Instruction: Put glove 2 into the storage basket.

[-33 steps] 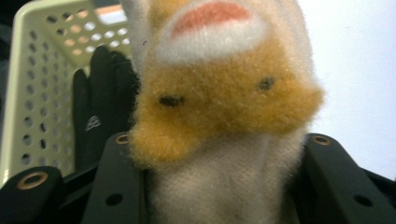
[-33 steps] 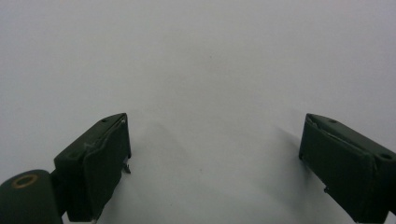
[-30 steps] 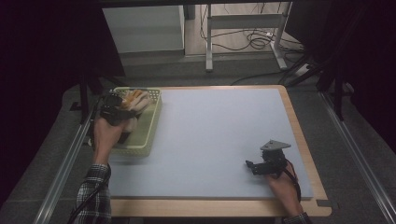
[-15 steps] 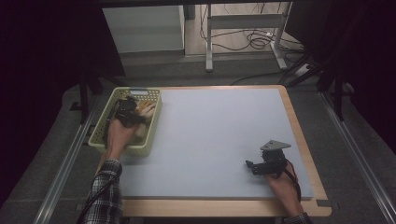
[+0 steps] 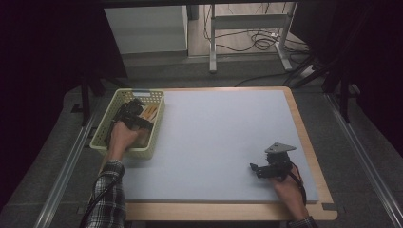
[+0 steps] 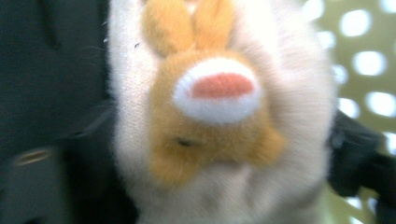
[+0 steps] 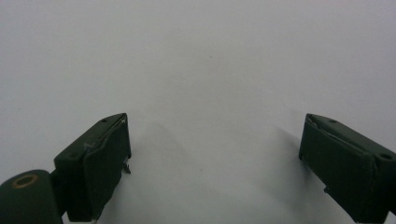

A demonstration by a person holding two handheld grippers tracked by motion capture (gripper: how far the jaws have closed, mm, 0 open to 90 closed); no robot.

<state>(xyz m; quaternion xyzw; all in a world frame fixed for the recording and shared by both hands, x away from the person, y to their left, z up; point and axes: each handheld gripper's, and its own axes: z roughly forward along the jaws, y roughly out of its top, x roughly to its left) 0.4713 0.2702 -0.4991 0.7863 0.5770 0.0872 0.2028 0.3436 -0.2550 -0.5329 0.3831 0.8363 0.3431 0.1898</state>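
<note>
A cream and orange plush toy (image 6: 219, 116) lies in the pale green perforated basket (image 5: 105, 133) at the table's left. In the high view the toy (image 5: 150, 113) shows by the basket's right wall. My left gripper (image 5: 131, 114) is down inside the basket with the toy between its jaws. Those jaws have just been opening, and the dark finger (image 6: 357, 158) at the right stands off the fur. My right gripper (image 5: 256, 169) rests near the front right of the table. In its own view the right gripper (image 7: 215, 163) stands open over bare mat with nothing between the jaws.
A pale blue mat (image 5: 223, 137) covers the wooden table (image 5: 313, 156). The basket's perforated wall (image 6: 369, 65) stands close behind the toy. Beyond the far edge stand a white cabinet (image 5: 145, 28), metal desk legs (image 5: 211, 42) and cables on the floor.
My left gripper has come down into the basket with the plush toy. The right gripper has stayed where it was.
</note>
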